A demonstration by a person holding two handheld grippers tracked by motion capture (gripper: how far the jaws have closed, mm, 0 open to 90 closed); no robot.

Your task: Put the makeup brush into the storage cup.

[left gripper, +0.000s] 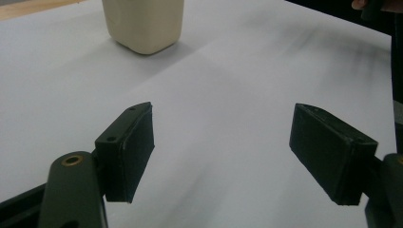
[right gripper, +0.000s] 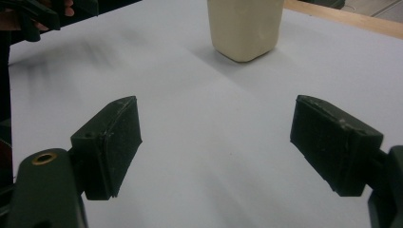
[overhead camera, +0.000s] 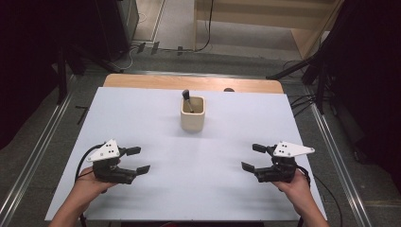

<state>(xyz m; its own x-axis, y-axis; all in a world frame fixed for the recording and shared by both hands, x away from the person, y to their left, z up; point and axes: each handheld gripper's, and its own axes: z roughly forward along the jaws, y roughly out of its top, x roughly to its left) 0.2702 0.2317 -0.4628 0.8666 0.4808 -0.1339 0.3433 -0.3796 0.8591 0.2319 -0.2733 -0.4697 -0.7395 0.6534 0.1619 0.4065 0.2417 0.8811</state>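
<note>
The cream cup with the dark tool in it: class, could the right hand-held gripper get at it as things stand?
Probably yes. The right hand-held gripper is open and empty, and bare white table lies between it and the cream cup; the left hand-held gripper stays aside.

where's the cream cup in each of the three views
High view: the cream cup stands upright at the table's middle, toward the far edge, a dark-handled tool sticking out of it.
Left gripper view: its lower body sits at the top edge, left of centre.
Right gripper view: its lower body sits at the top edge, right of centre.
Shared landmark: the white sheet it stands on.
</note>
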